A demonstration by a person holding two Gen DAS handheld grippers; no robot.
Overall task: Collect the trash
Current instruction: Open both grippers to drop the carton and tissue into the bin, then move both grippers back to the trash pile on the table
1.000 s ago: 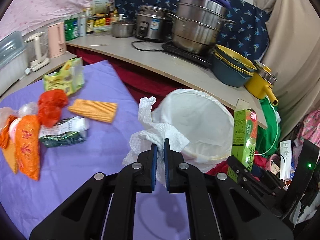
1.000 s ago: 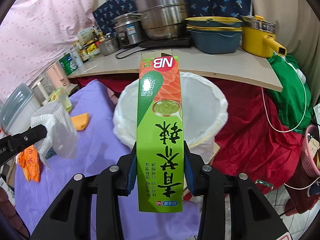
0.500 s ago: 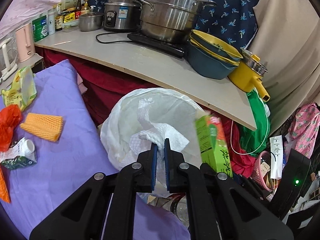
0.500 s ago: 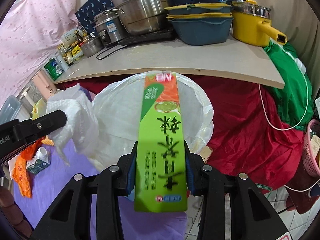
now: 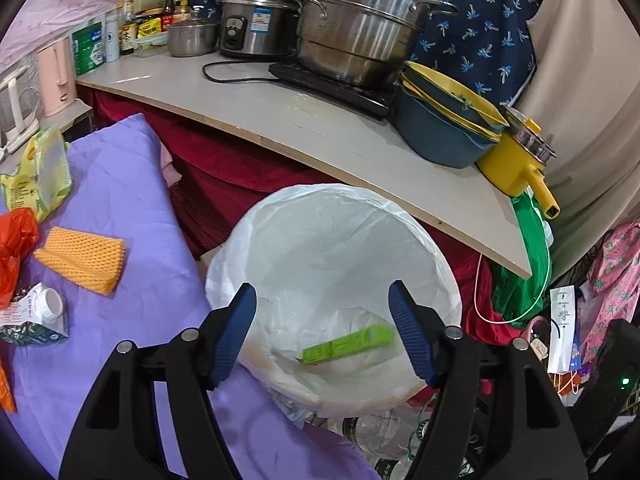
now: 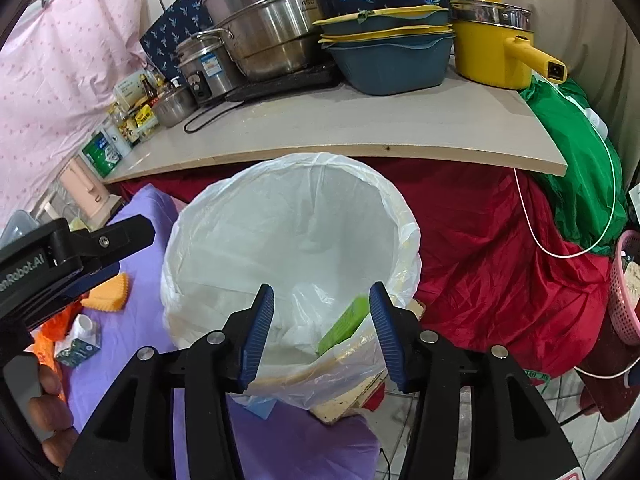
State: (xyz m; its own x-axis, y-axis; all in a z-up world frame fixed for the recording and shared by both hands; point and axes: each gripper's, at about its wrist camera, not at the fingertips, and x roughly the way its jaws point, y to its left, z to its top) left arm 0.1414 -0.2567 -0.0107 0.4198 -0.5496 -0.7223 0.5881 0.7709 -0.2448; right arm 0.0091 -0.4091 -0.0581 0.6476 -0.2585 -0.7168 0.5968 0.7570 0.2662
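Over the lined bin (image 5: pixel 332 240) both sets of tongs now stand apart with nothing between them. A second ago the left tongs (image 5: pixel 322 332) were pinched on a crumpled white bag and the right tongs (image 6: pixel 316 334) clamped the green carton (image 5: pixel 346 344); both have just been opening. The carton lies tilted inside the bin, blurred, so possibly not yet settled. The white bag is hard to pick out against the liner; it has probably dropped in too. Two pieces seem collected. On the purple cloth (image 5: pixel 132 184) wait the orange net sleeve (image 5: pixel 82 254), a red bag (image 5: pixel 16 236), a small capped carton (image 5: pixel 34 316) and a yellow-green packet (image 5: pixel 38 172).
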